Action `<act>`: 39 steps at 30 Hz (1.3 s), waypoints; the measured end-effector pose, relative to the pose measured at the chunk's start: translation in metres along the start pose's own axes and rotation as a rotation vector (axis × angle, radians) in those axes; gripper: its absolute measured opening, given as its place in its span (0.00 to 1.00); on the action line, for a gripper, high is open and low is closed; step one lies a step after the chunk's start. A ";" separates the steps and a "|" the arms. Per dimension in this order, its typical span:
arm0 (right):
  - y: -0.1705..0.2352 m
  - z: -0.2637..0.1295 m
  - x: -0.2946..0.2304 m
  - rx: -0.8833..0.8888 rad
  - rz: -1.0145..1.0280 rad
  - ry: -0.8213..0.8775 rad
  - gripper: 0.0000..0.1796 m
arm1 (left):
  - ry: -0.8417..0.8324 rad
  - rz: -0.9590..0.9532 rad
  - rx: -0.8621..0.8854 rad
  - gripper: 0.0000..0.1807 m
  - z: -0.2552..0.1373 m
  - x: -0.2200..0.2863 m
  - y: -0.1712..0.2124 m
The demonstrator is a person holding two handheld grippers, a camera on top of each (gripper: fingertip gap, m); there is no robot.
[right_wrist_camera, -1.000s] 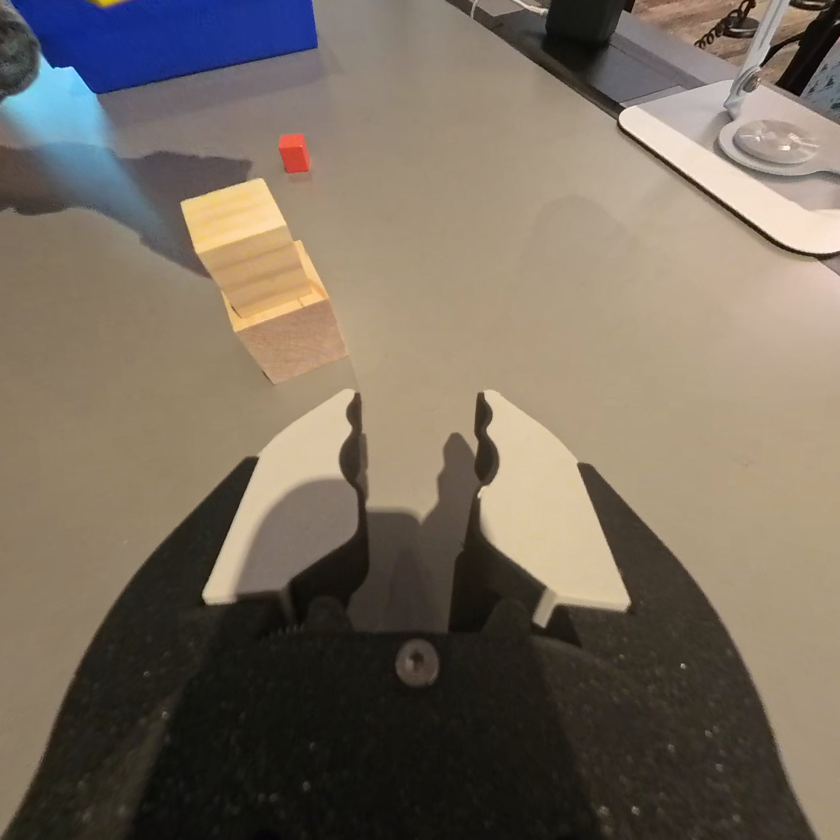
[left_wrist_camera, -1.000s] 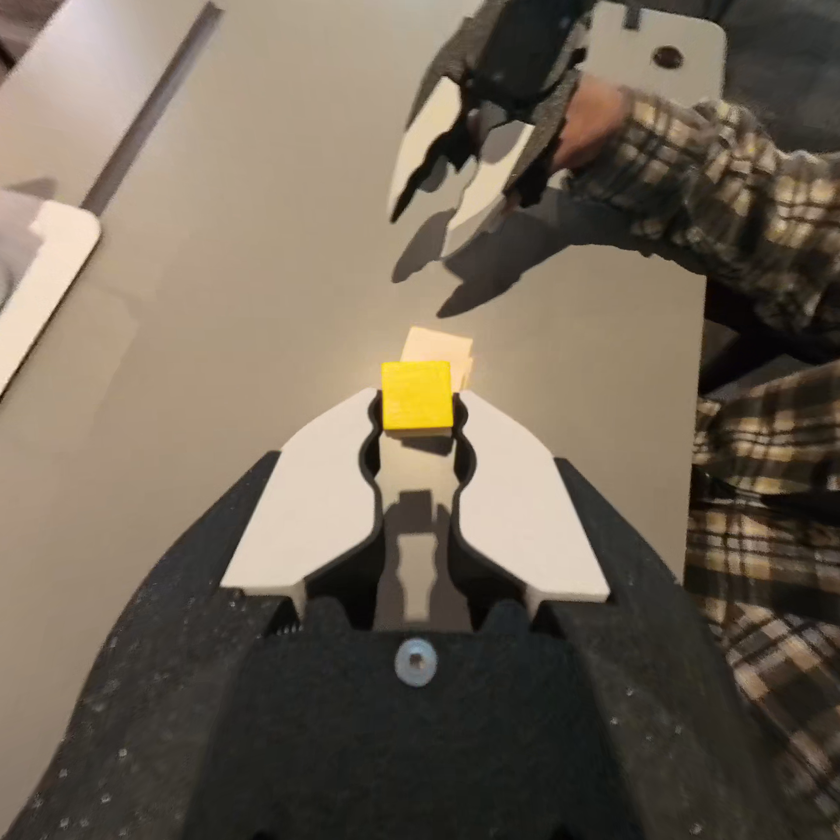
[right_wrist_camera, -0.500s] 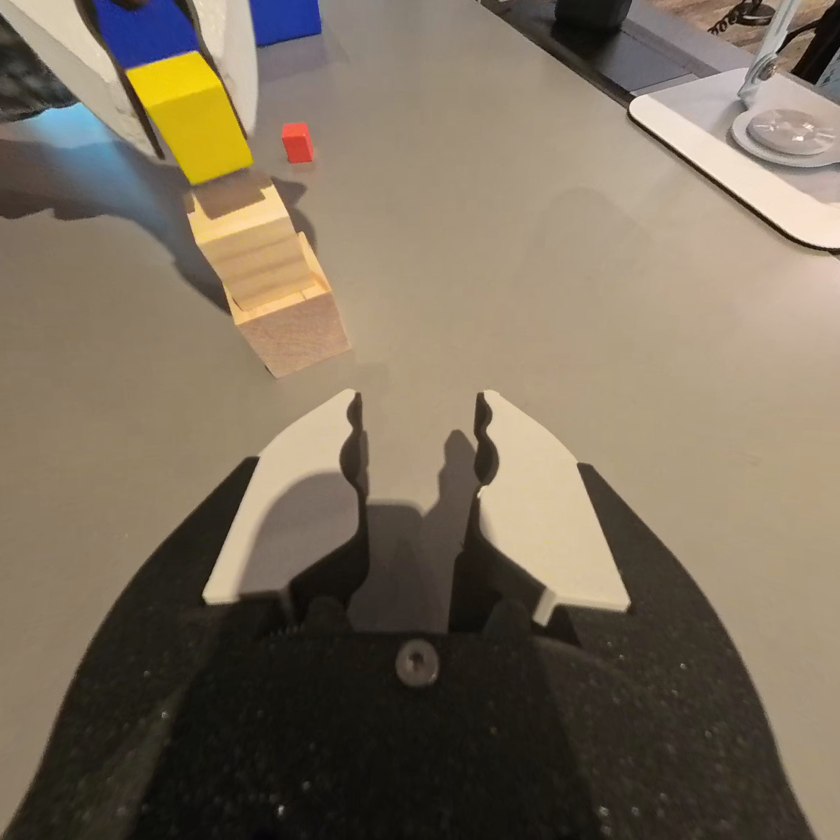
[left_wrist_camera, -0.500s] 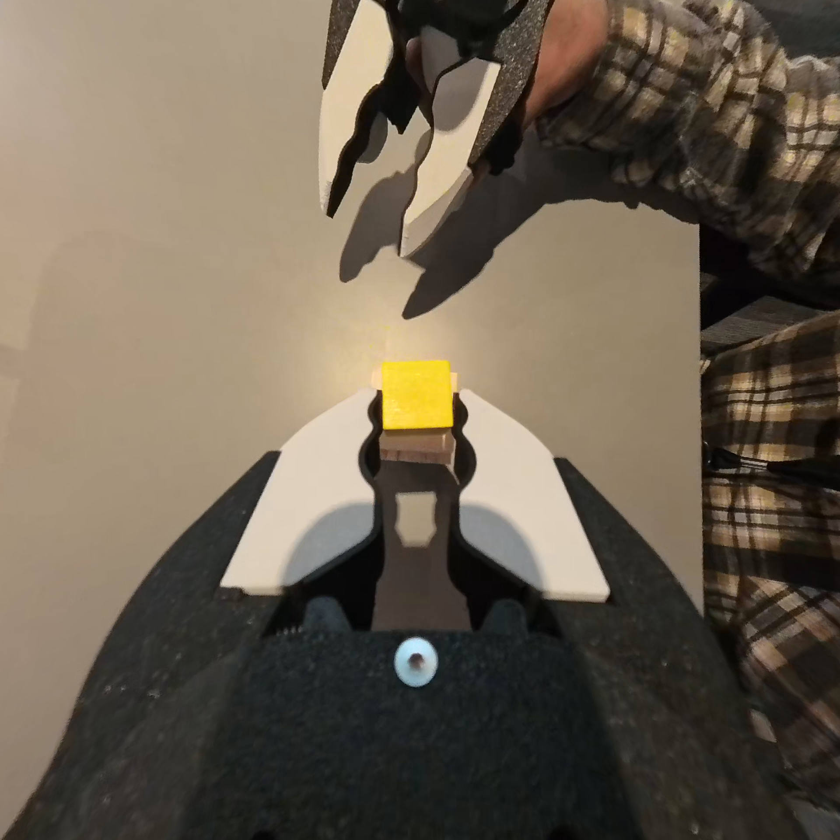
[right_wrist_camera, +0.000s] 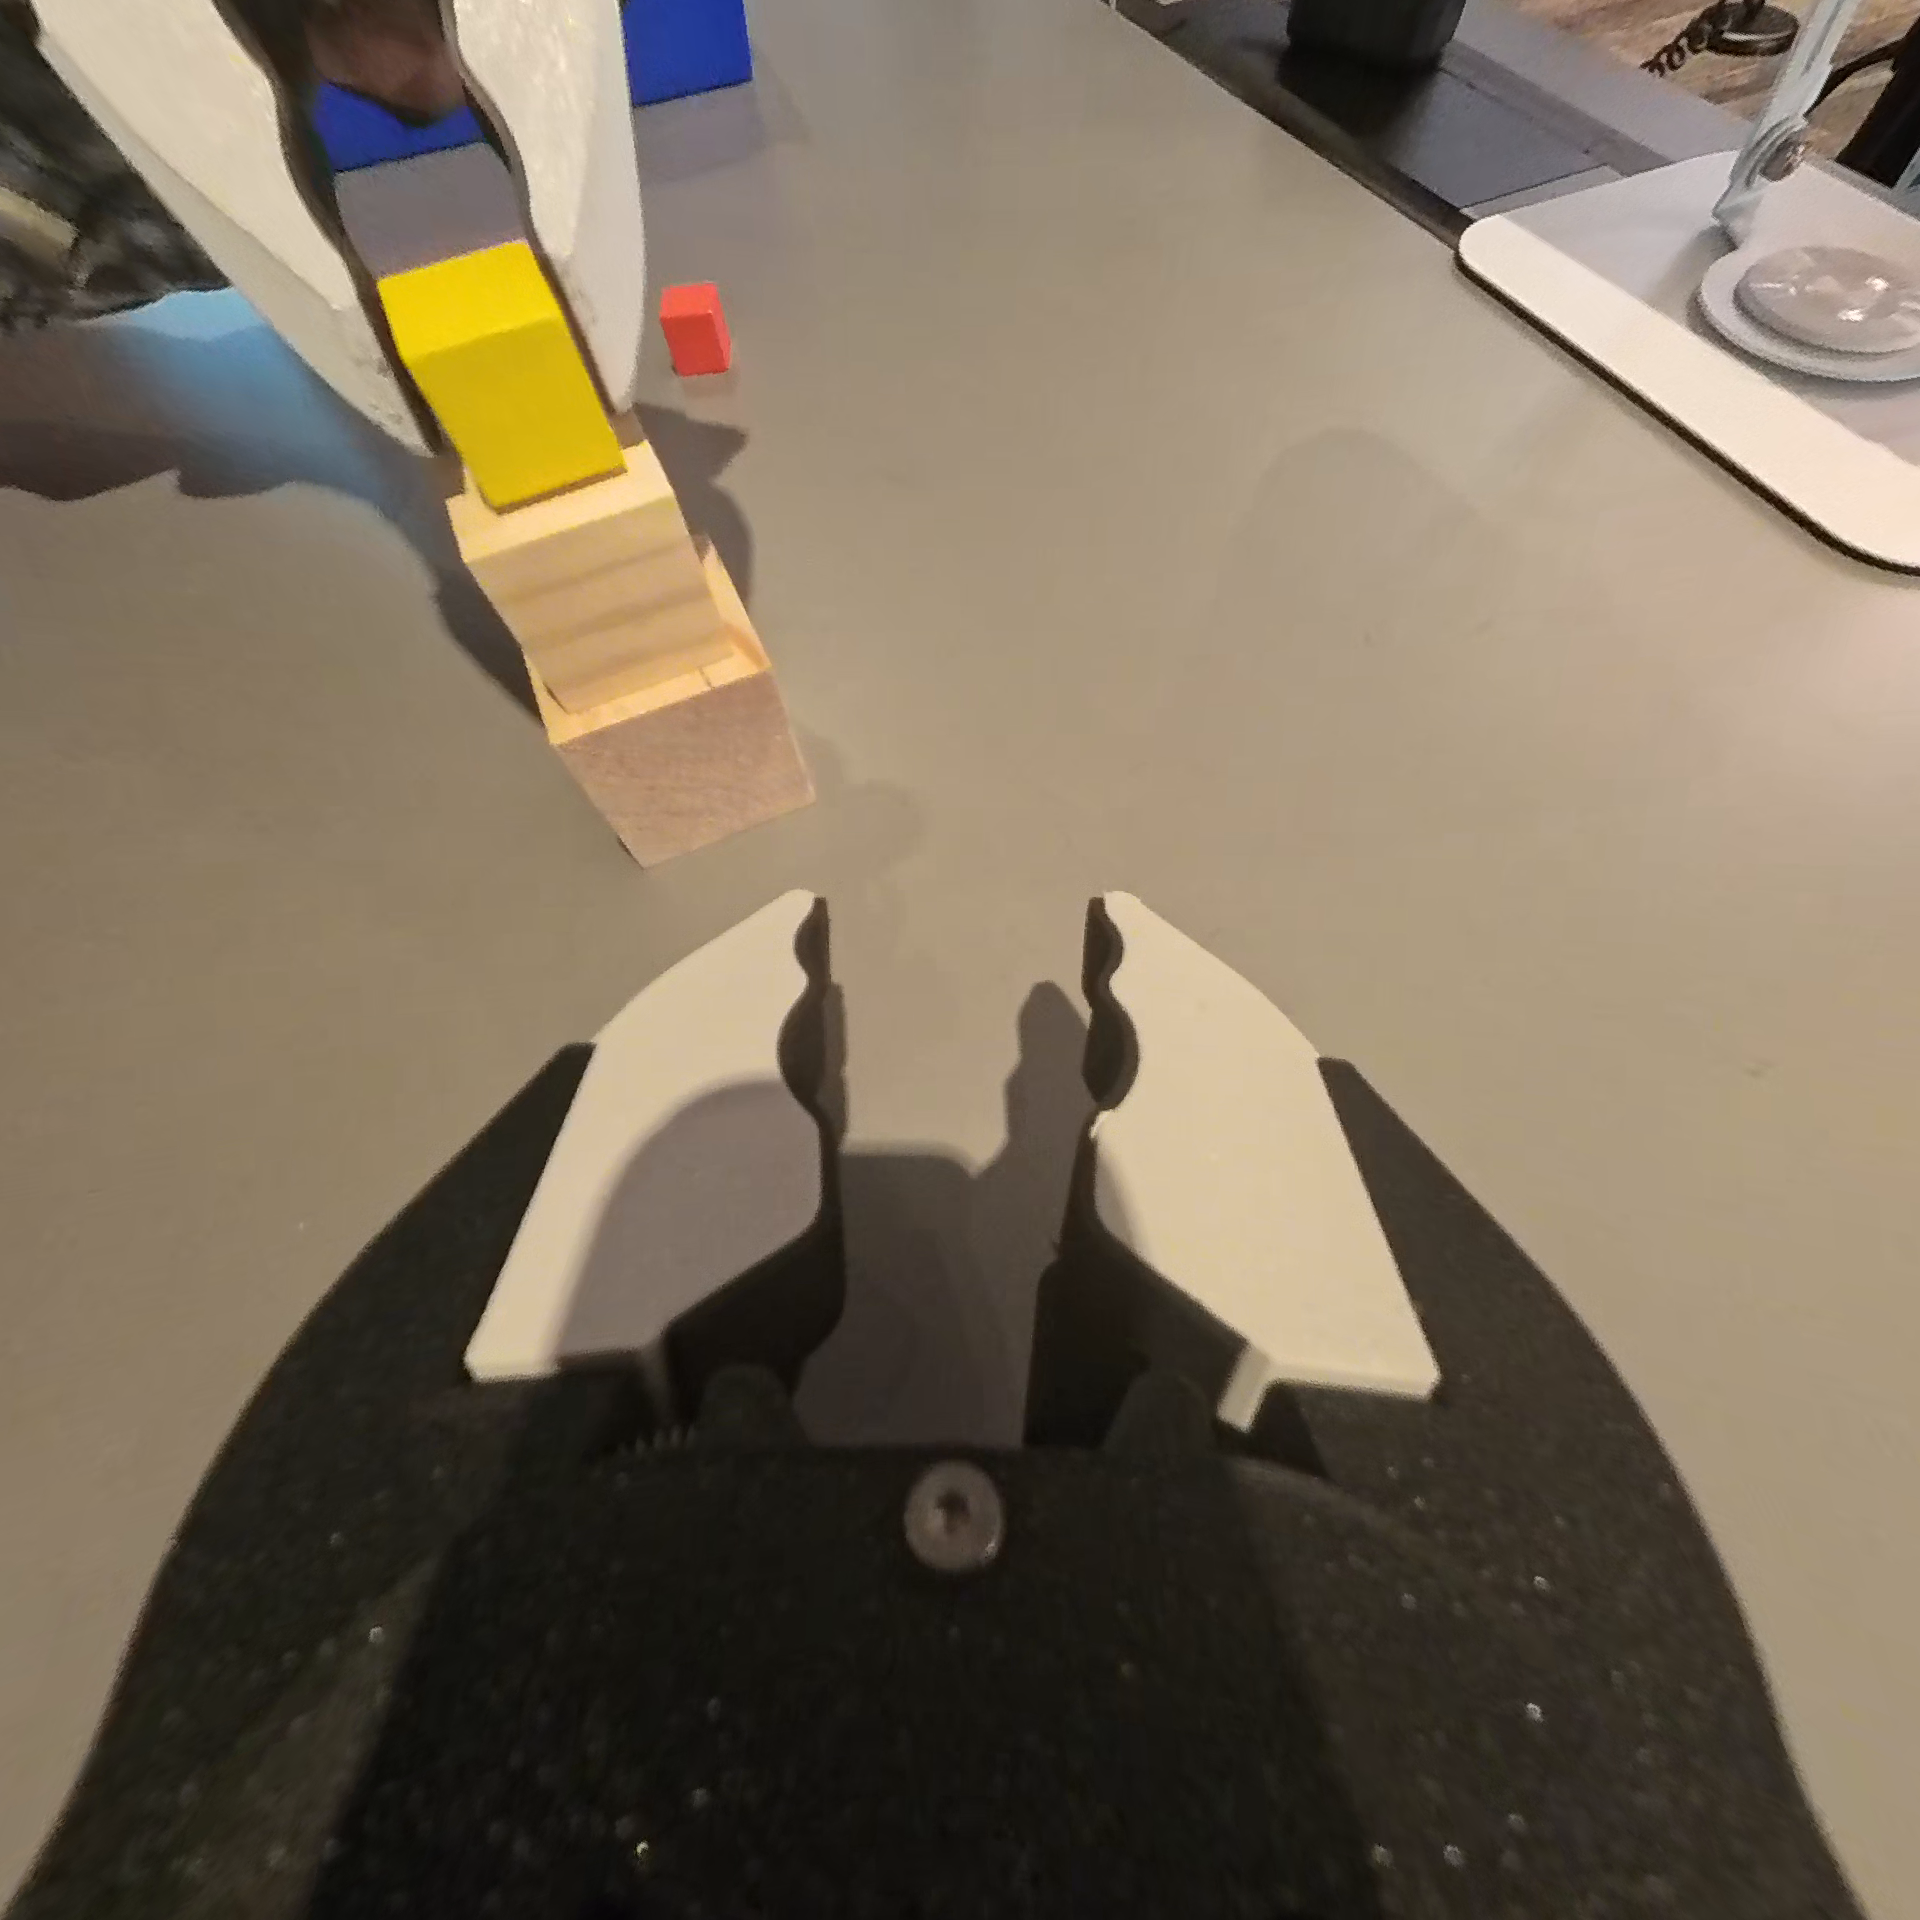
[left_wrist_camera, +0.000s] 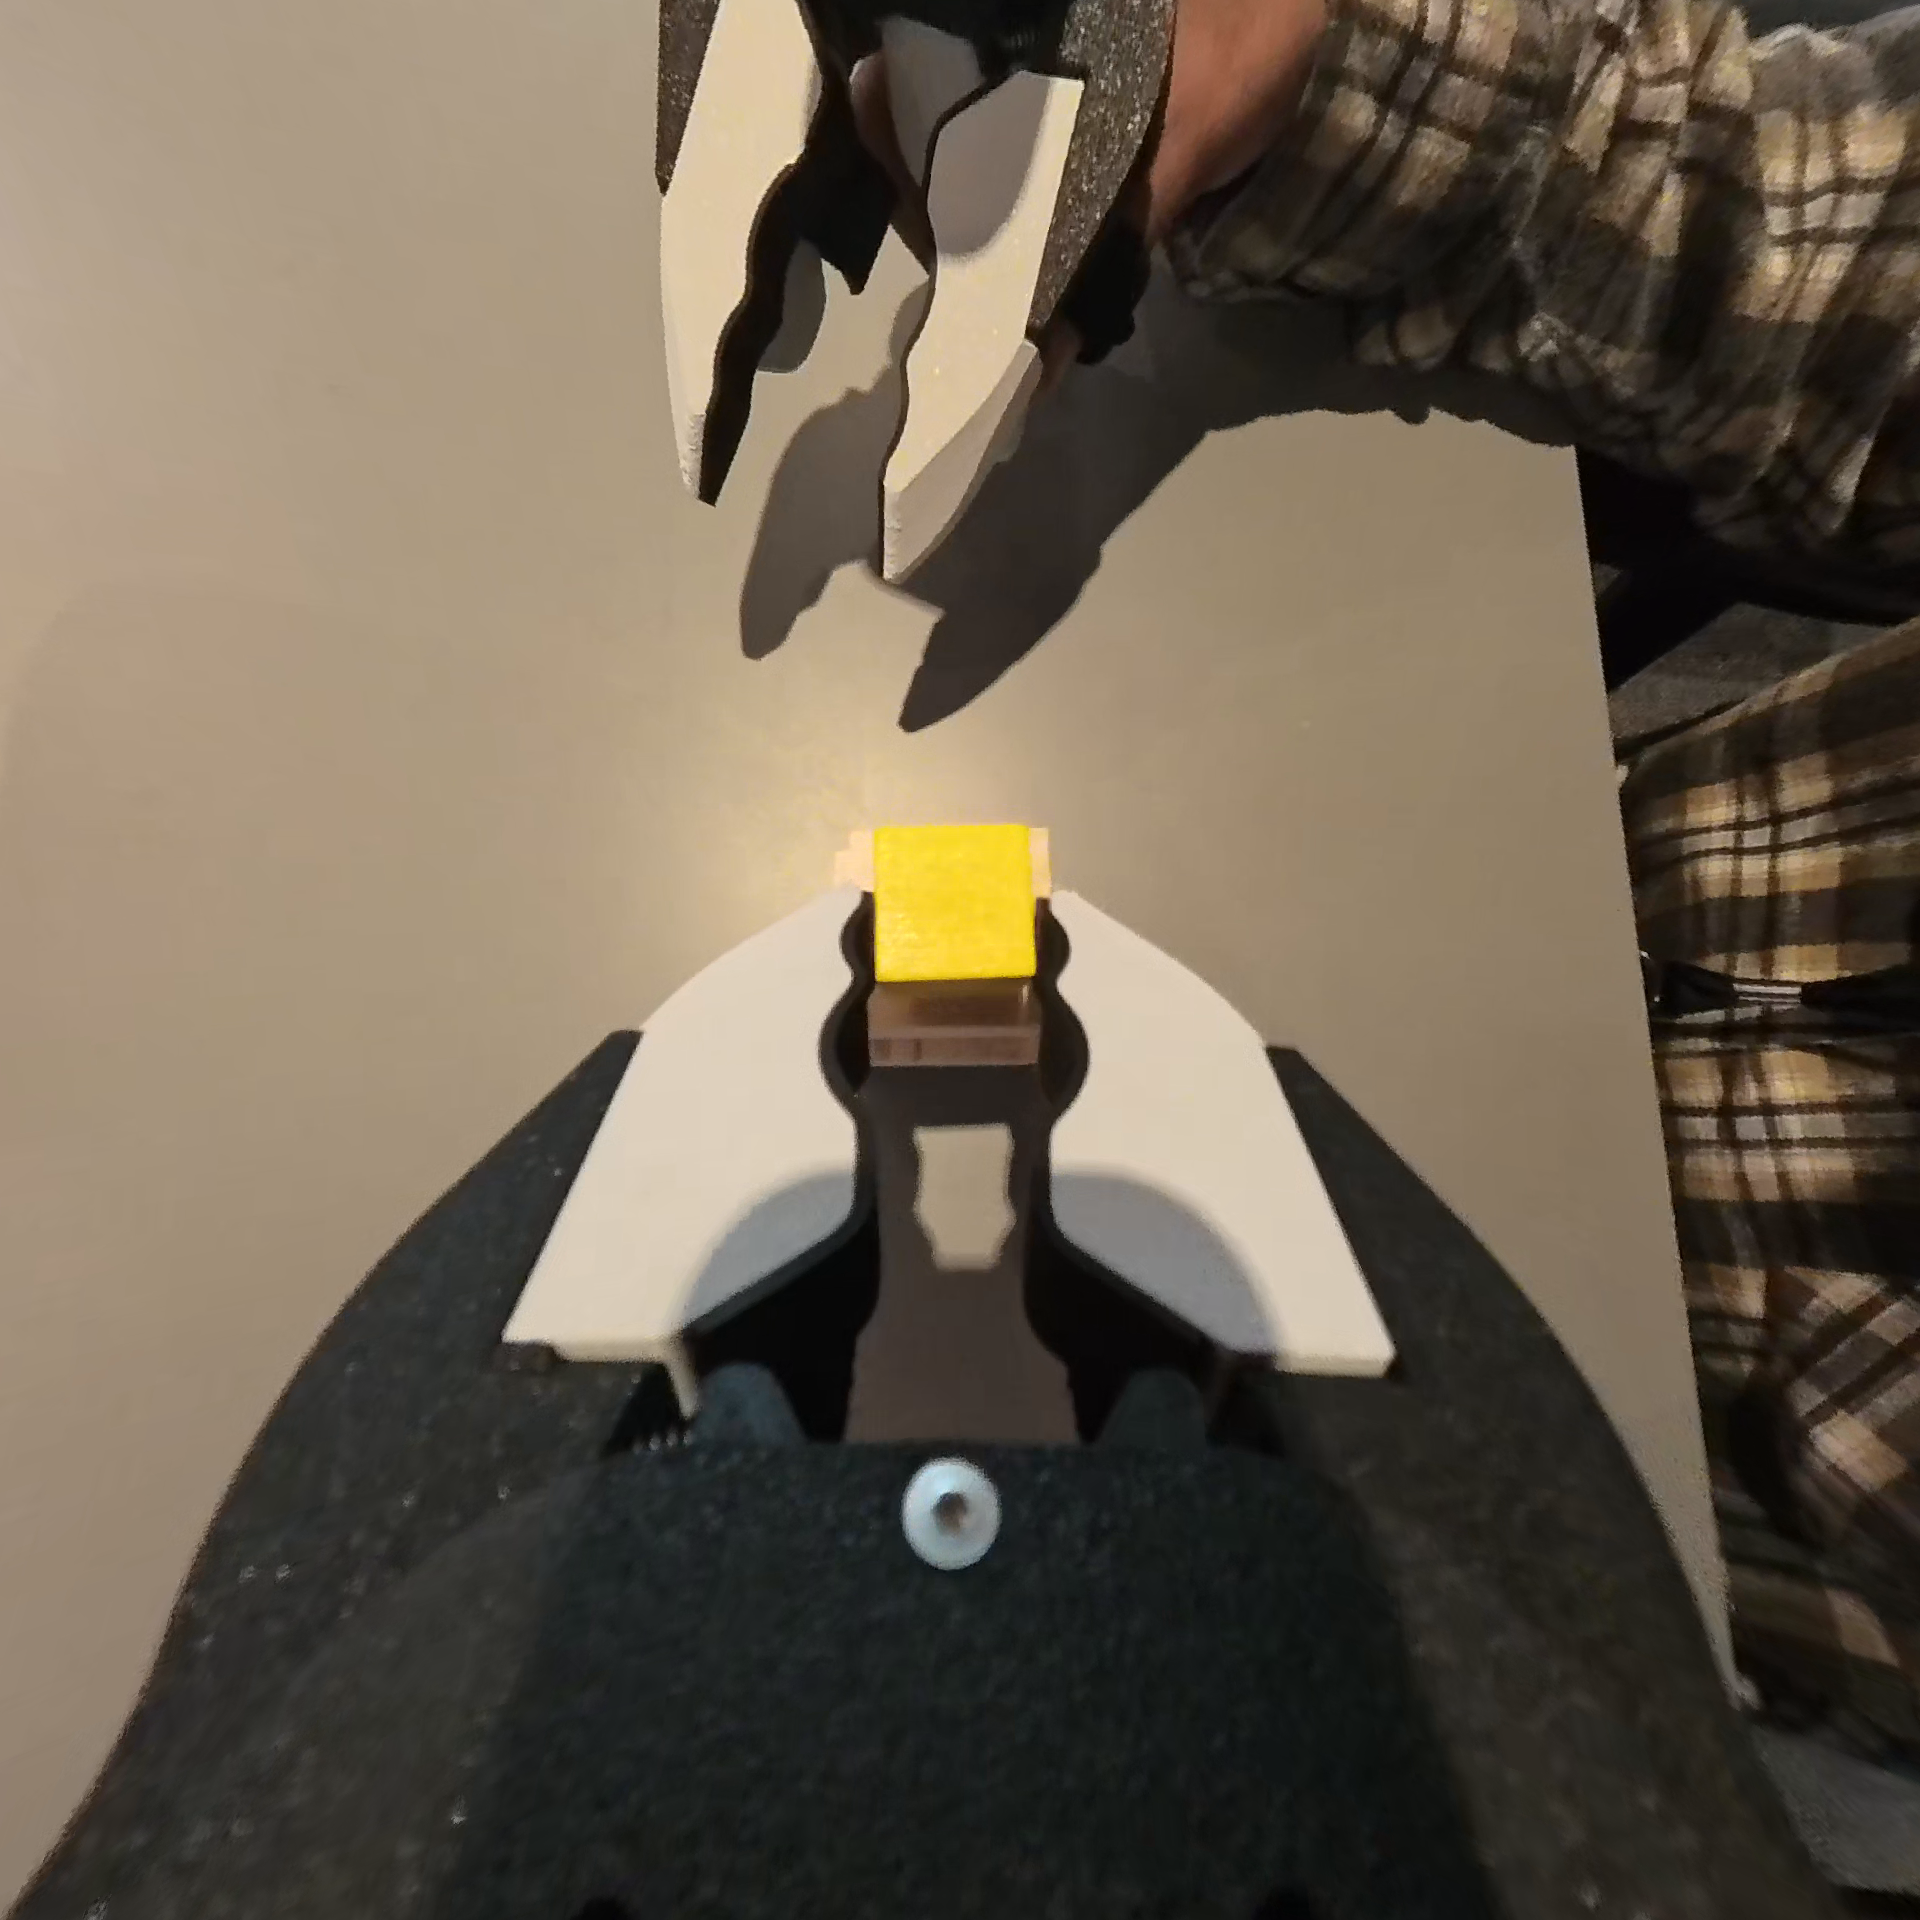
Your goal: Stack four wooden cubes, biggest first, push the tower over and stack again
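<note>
My left gripper (left_wrist_camera: 952,902) is shut on a yellow cube (left_wrist_camera: 954,940). In the right wrist view the yellow cube (right_wrist_camera: 509,400) rests on, or just touches, the top of a pale wooden cube (right_wrist_camera: 592,582). That cube stands on a bigger wooden cube (right_wrist_camera: 691,774). The left gripper's white fingers (right_wrist_camera: 561,187) come down from the top left. Part of the wooden stack (left_wrist_camera: 951,1039) shows under the yellow cube. My right gripper (right_wrist_camera: 956,904) is open and empty, just in front of the stack; it also shows in the left wrist view (left_wrist_camera: 798,525). A small red cube (right_wrist_camera: 694,327) lies behind the stack.
A blue box (right_wrist_camera: 686,52) stands at the back of the grey table (right_wrist_camera: 1195,623). A white pad (right_wrist_camera: 1621,416) with a metal stand is at the right. A plaid sleeve (left_wrist_camera: 1558,260) and the table's right edge (left_wrist_camera: 1621,935) show in the left wrist view. One gripper's finger ends stand about 12 centimeters off the other's.
My left gripper has brought the yellow cube over the two wooden cubes and lowered it onto them. The right gripper has stayed open and hardly moved.
</note>
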State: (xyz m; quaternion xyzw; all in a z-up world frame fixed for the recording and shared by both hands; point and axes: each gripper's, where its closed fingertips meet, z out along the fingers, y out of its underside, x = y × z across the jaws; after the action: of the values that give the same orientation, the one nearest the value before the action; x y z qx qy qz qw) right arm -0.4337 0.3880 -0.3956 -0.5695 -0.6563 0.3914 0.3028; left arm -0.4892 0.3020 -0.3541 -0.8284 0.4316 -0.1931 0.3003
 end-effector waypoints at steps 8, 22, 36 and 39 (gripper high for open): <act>0.001 0.000 -0.001 -0.004 0.001 -0.004 0.26 | 0.010 0.001 0.006 0.16 0.002 0.000 0.000; 0.003 0.002 -0.002 -0.013 0.007 -0.014 0.26 | 0.017 -0.007 0.012 0.16 0.003 0.002 0.000; -0.002 -0.002 -0.002 0.017 0.013 -0.017 0.26 | -0.137 -0.056 0.214 0.39 -0.061 -0.025 -0.017; -0.003 -0.003 -0.002 0.028 0.015 -0.024 0.26 | -0.294 -0.125 0.257 0.38 -0.105 -0.048 0.005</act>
State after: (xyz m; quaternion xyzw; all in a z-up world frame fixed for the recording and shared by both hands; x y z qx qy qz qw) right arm -0.4325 0.3862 -0.3914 -0.5655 -0.6499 0.4096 0.3000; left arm -0.5792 0.3047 -0.2824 -0.8278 0.3026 -0.1420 0.4506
